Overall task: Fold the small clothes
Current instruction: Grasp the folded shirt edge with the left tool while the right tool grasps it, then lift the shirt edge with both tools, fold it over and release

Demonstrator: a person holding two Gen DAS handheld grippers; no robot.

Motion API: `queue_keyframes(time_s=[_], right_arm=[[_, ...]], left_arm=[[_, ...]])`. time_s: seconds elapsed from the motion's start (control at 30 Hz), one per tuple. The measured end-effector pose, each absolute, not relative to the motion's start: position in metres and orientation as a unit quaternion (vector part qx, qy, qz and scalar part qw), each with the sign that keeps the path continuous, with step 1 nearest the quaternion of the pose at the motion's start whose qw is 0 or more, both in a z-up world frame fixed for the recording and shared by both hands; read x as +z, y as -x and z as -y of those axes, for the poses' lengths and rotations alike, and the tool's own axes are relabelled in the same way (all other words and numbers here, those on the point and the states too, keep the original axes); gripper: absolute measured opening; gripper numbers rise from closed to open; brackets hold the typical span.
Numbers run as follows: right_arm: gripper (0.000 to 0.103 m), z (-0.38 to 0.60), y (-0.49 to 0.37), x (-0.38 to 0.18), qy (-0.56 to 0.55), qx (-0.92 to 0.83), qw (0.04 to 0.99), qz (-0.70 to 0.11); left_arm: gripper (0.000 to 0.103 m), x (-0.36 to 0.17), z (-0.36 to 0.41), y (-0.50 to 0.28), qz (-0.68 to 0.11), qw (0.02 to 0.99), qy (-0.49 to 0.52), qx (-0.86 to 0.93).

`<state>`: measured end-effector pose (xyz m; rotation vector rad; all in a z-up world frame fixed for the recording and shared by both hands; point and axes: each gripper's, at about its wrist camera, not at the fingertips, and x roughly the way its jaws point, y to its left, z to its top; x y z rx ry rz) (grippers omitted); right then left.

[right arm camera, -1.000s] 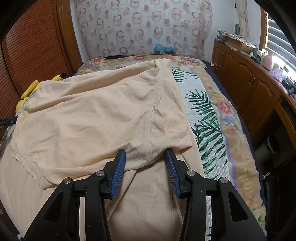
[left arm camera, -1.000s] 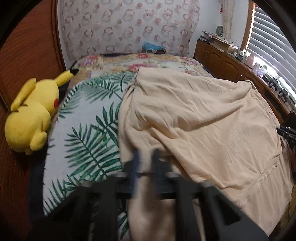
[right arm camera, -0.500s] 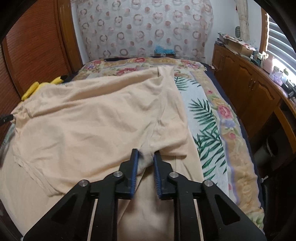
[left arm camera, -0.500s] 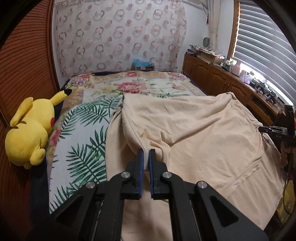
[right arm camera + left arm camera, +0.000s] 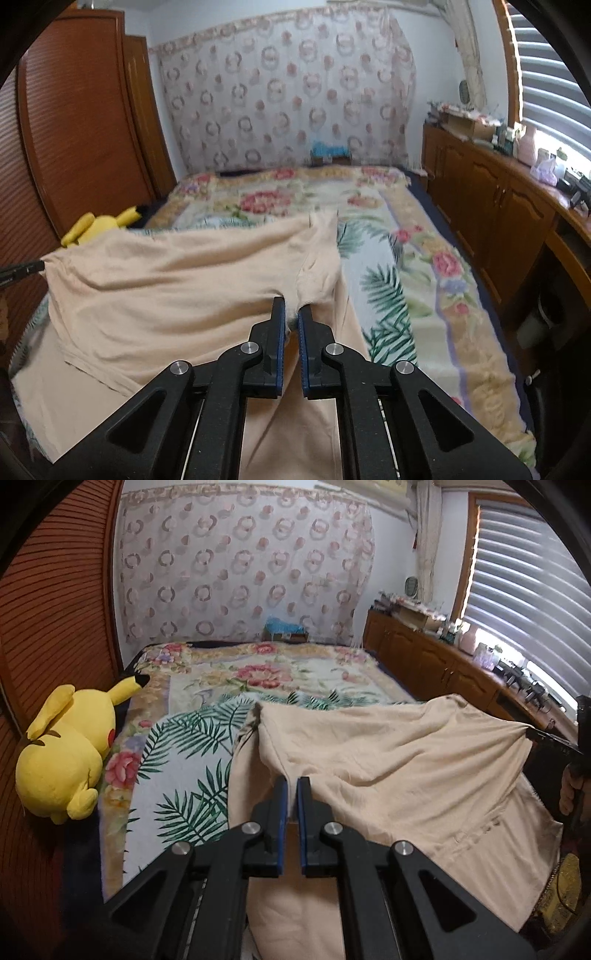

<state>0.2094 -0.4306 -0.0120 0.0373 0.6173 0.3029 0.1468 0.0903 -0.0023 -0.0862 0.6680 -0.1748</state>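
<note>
Peach cotton shirt point(image 5: 388, 753) lies on the flowery, leafy bed blanket point(image 5: 184, 753), with 2 corners lifted. Left gripper point(image 5: 291, 790) pinches 1 corner. Right gripper point(image 5: 291, 314) pinches the other. A yellow plush toy point(image 5: 62, 753) sits beside the blanket.

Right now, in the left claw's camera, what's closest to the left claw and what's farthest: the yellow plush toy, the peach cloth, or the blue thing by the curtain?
1. The peach cloth garment: pinched in the left claw, middle of the bed.
2. The yellow plush toy: off to the left, at the bed's edge.
3. The blue thing: far end of the bed, by the patterned curtain.
</note>
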Motion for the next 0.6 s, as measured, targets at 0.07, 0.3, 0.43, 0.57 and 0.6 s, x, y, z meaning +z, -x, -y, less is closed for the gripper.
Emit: queue_keyframes(time_s=[0.07, 0.3, 0.43, 0.57, 0.6], right_arm=[[0.003, 0.434, -0.201, -0.002, -0.021, 0.148, 0.945, -0.292], [0.003, 0.453, -0.157, 0.019, -0.028, 0.157, 0.947, -0.28], [0.003, 0.464, -0.125, 0.028, -0.032, 0.162, 0.946, -0.279], [0.003, 0.469, -0.099, 0.043, -0.027, 0.166, 0.947, -0.273], [0.003, 0.469, -0.091, 0.049, -0.022, 0.165, 0.948, -0.27]], left_arm=[[0.002, 0.005, -0.09, -0.133, -0.319, 0.942, 0.041, -0.093], [0.002, 0.005, -0.09, -0.077, -0.311, 0.943, 0.051, -0.109], [0.002, 0.008, -0.092, -0.044, -0.304, 0.943, 0.067, -0.116], [0.002, 0.021, -0.089, -0.015, -0.294, 0.945, 0.07, -0.122], [0.002, 0.026, -0.088, -0.009, -0.293, 0.946, 0.068, -0.123]])
